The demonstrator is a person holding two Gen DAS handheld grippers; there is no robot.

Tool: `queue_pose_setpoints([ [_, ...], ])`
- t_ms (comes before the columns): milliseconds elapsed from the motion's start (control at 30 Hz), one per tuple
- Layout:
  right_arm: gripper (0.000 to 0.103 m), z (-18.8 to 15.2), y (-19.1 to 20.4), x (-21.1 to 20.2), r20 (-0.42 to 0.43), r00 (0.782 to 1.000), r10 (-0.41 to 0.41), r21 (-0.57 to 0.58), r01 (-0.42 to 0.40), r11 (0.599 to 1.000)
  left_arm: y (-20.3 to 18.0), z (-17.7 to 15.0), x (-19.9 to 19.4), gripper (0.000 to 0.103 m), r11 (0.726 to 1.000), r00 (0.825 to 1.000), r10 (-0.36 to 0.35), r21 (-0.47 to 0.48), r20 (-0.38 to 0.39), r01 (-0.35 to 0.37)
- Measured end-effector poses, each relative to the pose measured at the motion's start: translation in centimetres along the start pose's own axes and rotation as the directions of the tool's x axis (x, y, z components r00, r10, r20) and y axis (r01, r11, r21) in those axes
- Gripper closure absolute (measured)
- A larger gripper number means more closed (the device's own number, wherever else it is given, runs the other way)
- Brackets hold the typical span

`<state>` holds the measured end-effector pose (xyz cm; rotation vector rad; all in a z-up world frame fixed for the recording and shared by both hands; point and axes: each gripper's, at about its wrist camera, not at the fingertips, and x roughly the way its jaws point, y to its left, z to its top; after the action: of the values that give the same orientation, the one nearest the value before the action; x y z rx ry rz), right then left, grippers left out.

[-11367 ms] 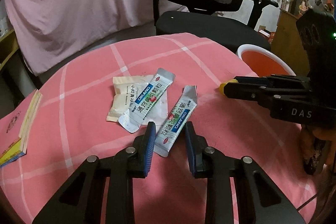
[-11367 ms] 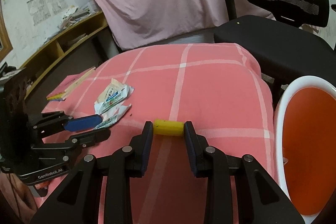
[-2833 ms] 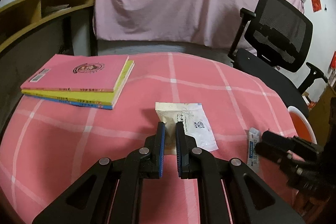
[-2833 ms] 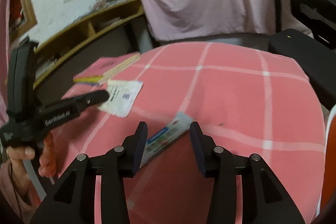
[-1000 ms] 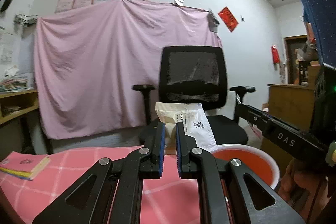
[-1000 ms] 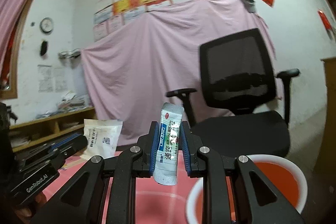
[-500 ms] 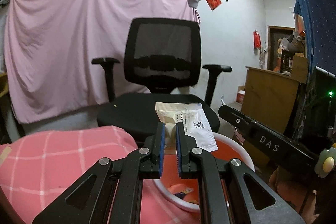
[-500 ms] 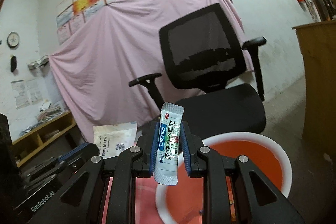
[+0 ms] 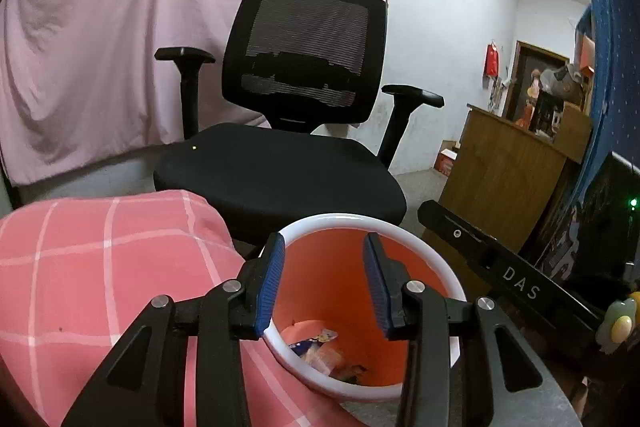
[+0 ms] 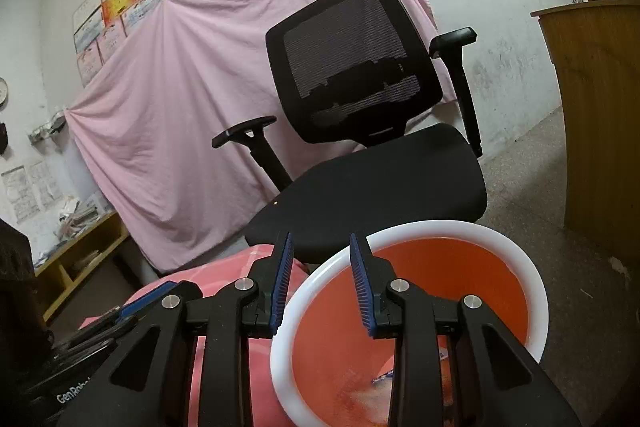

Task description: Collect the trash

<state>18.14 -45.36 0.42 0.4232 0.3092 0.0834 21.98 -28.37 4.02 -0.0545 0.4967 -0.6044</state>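
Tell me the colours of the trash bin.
The trash bin is orange inside with a white rim, clearest in the left wrist view.

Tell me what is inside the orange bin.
At the bottom of the orange bin lie crumpled wrappers, one partly blue. Anything beneath that pile is covered, and the near inner wall is hidden behind the rim.

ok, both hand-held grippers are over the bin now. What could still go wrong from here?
1. The left hand-held gripper and right hand-held gripper are opening with nothing between the jaws; the right one sits over the bin's near rim, so a light packet might miss.
2. The orange bin stands tight against the pink checked table, so a bump could shift it.
3. The two grippers are close together and could clash on pulling back.
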Motion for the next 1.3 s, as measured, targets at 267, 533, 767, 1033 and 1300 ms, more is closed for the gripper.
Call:
queue_pose_setpoints([
  [267, 0.075, 0.0, 0.3, 0.1, -0.001, 1.0, 0.0, -0.015, 0.0, 1.0, 1.7, -0.1, -0.6, 0.068, 0.998, 0.999, 0.045, -0.037, 0.01, -0.044],
  [533, 0.06, -0.2, 1.7, 0.0, 0.006, 1.0, 0.012, -0.065, -0.011, 0.998, 3.4, 0.1, -2.5, 0.068, 0.994, 0.994, 0.101, -0.04, 0.034, -0.1],
  [767, 0.054, -0.7, 4.4, -0.7, 0.042, 0.997, 0.06, -0.137, -0.054, 0.989, 5.2, -0.4, -5.4, 0.059, 0.984, 0.983, 0.171, -0.053, 0.061, -0.168],
  [1033, 0.021, -1.6, 6.8, -1.3, 0.066, 0.994, 0.091, -0.192, -0.076, 0.978, 7.9, -1.3, -9.3, 0.036, 0.961, 0.959, 0.269, -0.095, 0.092, -0.26],
  [1300, 0.0, -2.7, 9.2, -2.2, 0.095, 0.986, 0.135, -0.26, -0.106, 0.96, 9.5, -2.8, -13.4, 0.002, 0.929, 0.915, 0.365, -0.132, 0.173, -0.346],
])
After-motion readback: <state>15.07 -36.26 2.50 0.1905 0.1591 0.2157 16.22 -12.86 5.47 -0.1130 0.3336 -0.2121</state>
